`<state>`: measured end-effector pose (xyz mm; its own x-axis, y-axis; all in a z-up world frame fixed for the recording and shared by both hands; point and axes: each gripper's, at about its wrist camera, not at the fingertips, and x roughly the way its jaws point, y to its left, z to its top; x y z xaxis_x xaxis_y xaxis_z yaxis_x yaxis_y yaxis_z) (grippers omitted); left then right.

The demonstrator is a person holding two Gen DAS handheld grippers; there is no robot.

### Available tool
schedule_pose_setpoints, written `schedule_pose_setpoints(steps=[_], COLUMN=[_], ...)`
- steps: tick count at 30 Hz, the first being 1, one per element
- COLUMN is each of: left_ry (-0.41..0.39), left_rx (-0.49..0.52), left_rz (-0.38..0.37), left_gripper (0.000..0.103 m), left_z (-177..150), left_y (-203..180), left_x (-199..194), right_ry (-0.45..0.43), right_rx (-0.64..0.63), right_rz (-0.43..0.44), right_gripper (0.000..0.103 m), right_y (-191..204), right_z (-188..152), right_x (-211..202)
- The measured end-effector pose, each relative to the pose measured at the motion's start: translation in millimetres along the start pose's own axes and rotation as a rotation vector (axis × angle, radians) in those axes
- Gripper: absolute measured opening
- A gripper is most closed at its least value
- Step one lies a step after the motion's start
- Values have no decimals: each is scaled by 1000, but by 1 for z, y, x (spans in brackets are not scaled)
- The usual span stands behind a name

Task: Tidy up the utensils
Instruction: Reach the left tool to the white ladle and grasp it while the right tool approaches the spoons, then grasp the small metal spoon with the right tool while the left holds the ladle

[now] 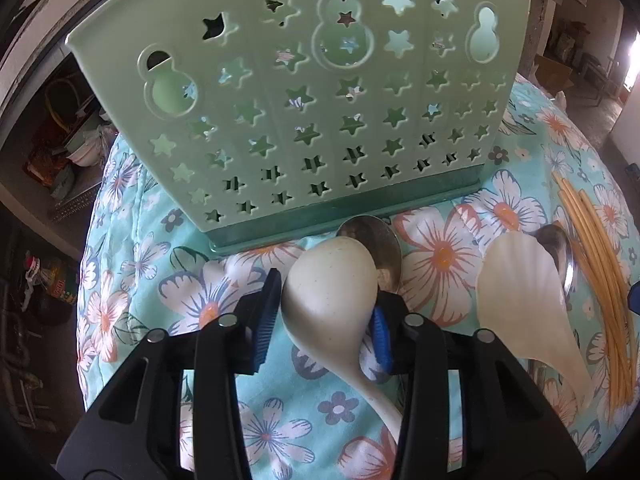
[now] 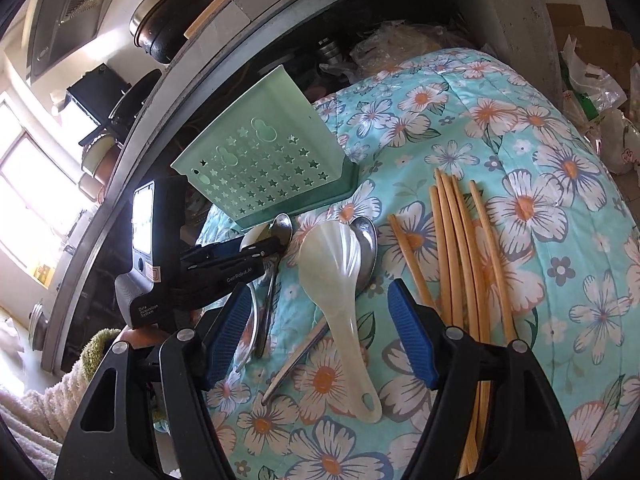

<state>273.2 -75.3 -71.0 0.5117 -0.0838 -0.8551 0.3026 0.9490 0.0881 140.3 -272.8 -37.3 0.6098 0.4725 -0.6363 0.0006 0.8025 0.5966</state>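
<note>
The green star-cut utensil holder [image 1: 296, 112] stands on the flowered cloth [image 1: 132, 248], right ahead of my left gripper [image 1: 320, 316]. A steel spoon [image 1: 380, 248] lies between the holder's base and the cream ladle [image 1: 328, 296], partly under the ladle's bowl. My left fingers [image 1: 264, 320] are partly spread around that bowl: the right pad touches its side, the left pad stands just beside it, so I cannot call it a firm pinch. To the right lie the pearly shell-shaped spoon [image 1: 520, 300], another steel spoon [image 1: 560, 252] under its edge, and the bamboo chopsticks [image 1: 592, 264].

My right gripper [image 2: 320, 332] hangs with its fingers [image 2: 412, 336] spread wide and empty over the shell spoon's handle, chopsticks just beside the right one.

Only the right view shows my left gripper's body crossing the ladle, and a fuzzy sleeve [image 2: 44, 400].
</note>
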Motion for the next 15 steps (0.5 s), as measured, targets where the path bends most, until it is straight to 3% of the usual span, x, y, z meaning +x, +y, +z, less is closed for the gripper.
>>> schedule_pose_setpoints(steps=[8,15], left_ry=[23,25], left_rx=[-140,-212], left_rz=[-62,-116], left_gripper=[16,16], left_z=[-9,-27], left_y=[44,73], left_x=[-2,-7], right_ry=[2,6], right_rx=[-6,-20], right_rz=[-10,-43], right_gripper=[70,70], right_y=[1,4], right_z=[-2,-1], right_x=[-4,-10])
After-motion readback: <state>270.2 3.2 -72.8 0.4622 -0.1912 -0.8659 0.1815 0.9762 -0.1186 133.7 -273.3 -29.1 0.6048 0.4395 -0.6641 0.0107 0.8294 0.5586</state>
